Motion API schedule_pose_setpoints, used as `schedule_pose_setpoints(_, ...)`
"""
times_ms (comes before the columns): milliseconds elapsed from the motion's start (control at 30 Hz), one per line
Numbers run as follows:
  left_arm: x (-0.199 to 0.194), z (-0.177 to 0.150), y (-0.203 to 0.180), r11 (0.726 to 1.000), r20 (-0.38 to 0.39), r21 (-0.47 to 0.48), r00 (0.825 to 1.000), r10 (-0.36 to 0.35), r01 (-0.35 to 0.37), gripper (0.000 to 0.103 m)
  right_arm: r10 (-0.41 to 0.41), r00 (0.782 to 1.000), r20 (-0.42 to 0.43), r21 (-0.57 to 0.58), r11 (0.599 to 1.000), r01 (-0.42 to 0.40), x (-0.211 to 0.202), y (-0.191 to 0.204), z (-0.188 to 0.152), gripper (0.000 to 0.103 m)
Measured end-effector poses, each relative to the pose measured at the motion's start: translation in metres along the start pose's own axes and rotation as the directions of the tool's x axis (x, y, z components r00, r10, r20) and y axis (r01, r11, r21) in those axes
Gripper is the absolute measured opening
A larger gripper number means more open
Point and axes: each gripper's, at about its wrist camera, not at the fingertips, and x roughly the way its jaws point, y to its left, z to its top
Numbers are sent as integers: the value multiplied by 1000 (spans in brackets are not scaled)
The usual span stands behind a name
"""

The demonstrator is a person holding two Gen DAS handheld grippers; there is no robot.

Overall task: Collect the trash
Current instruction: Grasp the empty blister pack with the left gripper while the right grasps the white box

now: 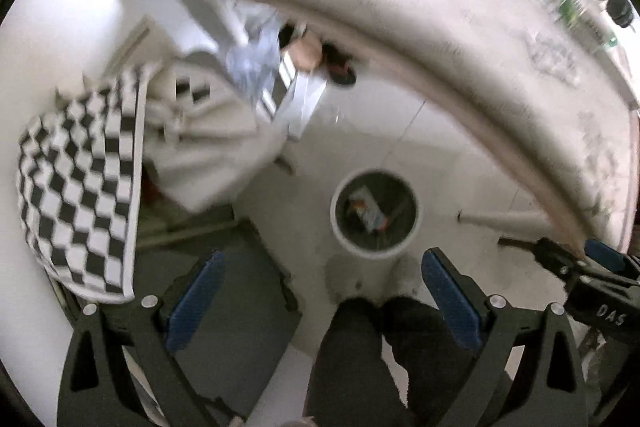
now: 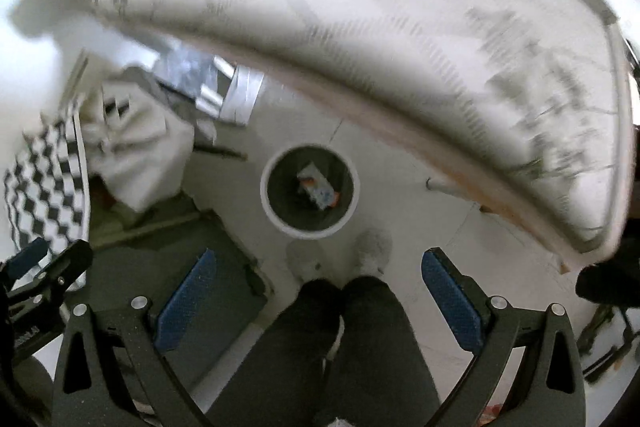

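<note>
Pale tiled floor (image 1: 420, 131) fills the middle of both wrist views; both cameras look steeply down. A light, dark-smudged surface (image 1: 440, 39) curves across the upper right of each frame, its edge running down toward the lower right. Both views are motion-blurred.

Trash bin (image 1: 375, 213): round, white rim, dark interior, standing on the floor just off the surface's edge. Inside it lies a piece of trash (image 1: 366, 213), a small printed wrapper or carton with orange and blue marks; too blurred to tell what kind. In the right wrist view the bin (image 2: 309, 191) sits nearly centred with the same item (image 2: 318, 187) in it.

Left gripper (image 1: 324, 307): blue-padded fingers spread wide, nothing between them. Right gripper (image 2: 320, 301): likewise spread wide and empty. Each gripper's tip is visible at the edge of the other's view.

The person's dark trouser legs (image 2: 340, 347) show between the fingers, with a pale shoe (image 2: 374, 253) on the floor just short of the bin.

To the left: a black-and-white checkered cloth (image 1: 80, 195) and a bundle of white fabric (image 1: 208, 131). More clutter lies on the far part of the surface, not identifiable.
</note>
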Motion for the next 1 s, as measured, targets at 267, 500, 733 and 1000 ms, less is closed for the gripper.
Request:
schedule_pose_setpoints(267, -33, 67, -95, 980, 130, 198, 991, -38, 11, 100, -84, 996, 42, 128, 989, 78, -45, -98, 73, 103)
schedule_pose_setpoints(500, 2, 119, -242, 723, 121, 685, 993, 11, -92, 100, -72, 996, -58, 183, 980, 82, -28, -201, 120, 103)
schedule_pose_setpoints(733, 70, 152, -311, 451, 29, 888, 991, 130, -85, 100, -43, 991, -130, 241, 968, 74, 0, -276, 159, 103)
schedule_pose_setpoints(1000, 92, 170, -334, 376, -111, 925, 986, 121, 58, 64, -6, 988, -154, 257, 965, 46, 9, -311, 195, 103)
